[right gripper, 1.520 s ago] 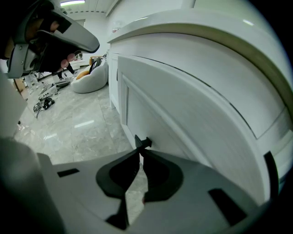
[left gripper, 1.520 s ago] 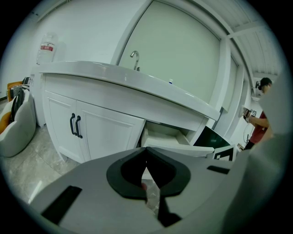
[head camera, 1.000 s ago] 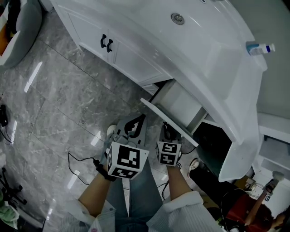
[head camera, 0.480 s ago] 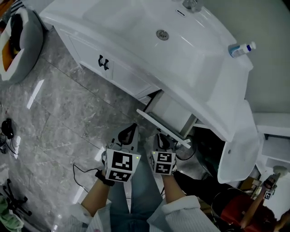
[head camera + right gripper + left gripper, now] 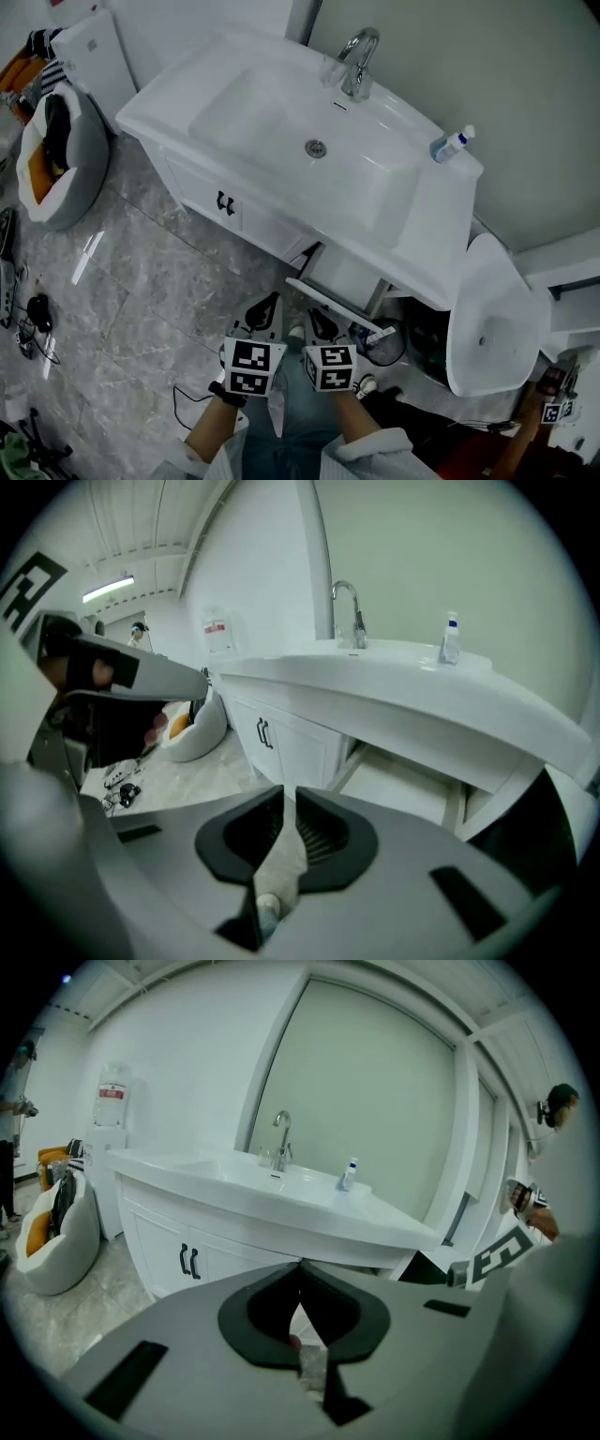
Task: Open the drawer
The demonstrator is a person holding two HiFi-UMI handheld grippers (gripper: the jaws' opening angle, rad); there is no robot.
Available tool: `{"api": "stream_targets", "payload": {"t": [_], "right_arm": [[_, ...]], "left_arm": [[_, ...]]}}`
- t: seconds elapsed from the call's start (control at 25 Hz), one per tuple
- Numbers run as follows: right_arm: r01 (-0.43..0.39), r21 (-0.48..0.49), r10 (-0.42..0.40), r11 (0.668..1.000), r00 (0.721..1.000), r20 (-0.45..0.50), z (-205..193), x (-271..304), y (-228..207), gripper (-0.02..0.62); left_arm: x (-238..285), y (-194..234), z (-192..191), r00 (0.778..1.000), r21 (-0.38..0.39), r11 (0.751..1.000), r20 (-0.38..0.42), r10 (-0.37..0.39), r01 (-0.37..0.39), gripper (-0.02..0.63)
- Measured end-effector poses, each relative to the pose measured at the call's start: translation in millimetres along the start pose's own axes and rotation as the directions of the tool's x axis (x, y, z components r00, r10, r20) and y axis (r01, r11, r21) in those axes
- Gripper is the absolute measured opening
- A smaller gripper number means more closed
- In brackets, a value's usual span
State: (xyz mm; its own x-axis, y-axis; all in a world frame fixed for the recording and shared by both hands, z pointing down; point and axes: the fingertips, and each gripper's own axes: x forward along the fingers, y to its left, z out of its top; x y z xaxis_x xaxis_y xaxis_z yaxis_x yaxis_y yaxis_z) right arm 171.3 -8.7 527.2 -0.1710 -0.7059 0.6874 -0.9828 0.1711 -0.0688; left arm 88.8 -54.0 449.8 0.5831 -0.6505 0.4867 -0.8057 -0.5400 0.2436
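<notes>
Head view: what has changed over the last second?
Both grippers rose and drew back from the drawer. The right gripper, earlier at the drawer front, now holds nothing, fingers slightly apart; the left gripper is shut and empty. The camera rose too, so the whole sink now shows. The drawer stays pulled open, the bottle stays on the sink's corner.

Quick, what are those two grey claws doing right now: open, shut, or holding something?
Left gripper: shut, holding nothing.
Right gripper: jaws slightly apart, holding nothing.
</notes>
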Motion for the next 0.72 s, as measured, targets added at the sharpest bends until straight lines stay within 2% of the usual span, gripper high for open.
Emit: {"api": "stream_targets", "payload": {"t": [0.28,0.72], "right_arm": [[-0.079,0.033,0.074,0.996,0.989,0.131,82,-43,19,0.049],[-0.154,-0.034,0.157,0.987,0.931,0.329,182,-113,42,0.011]], "left_arm": [[-29,-10,53,0.998,0.012,1.000,0.066,-0.012,0.012,0.015],[-74,-37,131,0.980,0.072,0.996,0.184,-0.074,0.062,0.015]]}}
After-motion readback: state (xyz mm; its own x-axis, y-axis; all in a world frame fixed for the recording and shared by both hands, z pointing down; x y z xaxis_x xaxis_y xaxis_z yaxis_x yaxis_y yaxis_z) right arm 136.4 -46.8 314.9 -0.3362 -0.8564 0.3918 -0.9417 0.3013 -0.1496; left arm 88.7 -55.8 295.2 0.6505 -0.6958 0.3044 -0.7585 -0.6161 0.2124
